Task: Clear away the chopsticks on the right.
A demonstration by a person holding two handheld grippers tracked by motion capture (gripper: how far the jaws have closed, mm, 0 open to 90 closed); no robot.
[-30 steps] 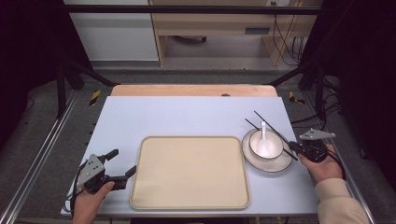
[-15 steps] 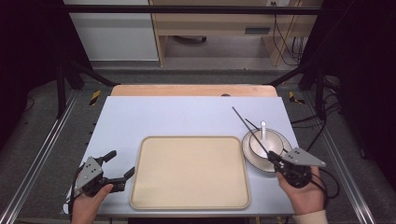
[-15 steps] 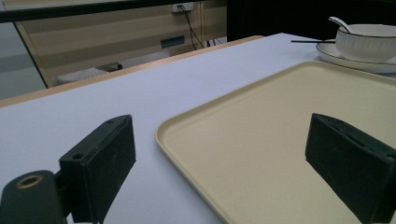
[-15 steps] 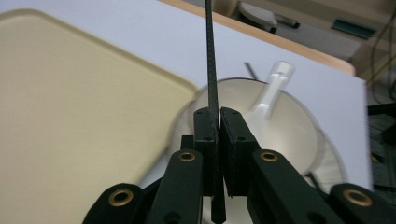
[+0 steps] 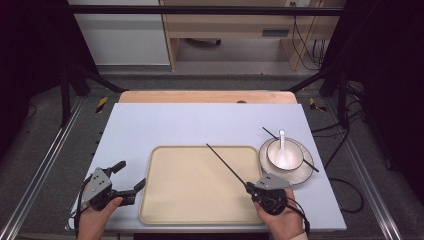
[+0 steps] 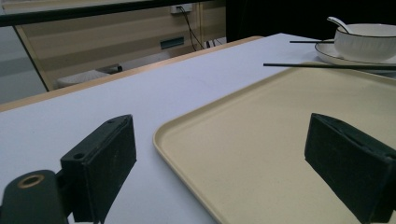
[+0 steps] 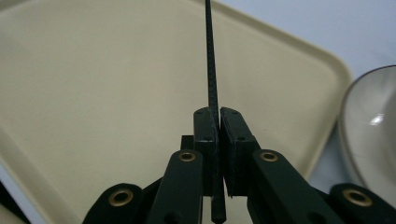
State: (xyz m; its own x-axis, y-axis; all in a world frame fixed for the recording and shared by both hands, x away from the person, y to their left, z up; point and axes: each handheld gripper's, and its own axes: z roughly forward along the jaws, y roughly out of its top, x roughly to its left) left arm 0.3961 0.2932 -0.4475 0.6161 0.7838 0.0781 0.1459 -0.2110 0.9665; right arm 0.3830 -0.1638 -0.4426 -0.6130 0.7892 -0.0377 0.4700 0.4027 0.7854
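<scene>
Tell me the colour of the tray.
Pale cream-beige all over, plain; the tray shows best in the high view.

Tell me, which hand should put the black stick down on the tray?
The right. Its gripper is already shut on the chopstick, which reaches out over the tray. The left gripper is open and holds nothing, off the tray's left edge.

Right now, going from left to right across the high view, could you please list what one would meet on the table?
Left claw → beige tray → right claw, shut on one black chopstick → white bowl with its spoon, on a saucer.
</scene>
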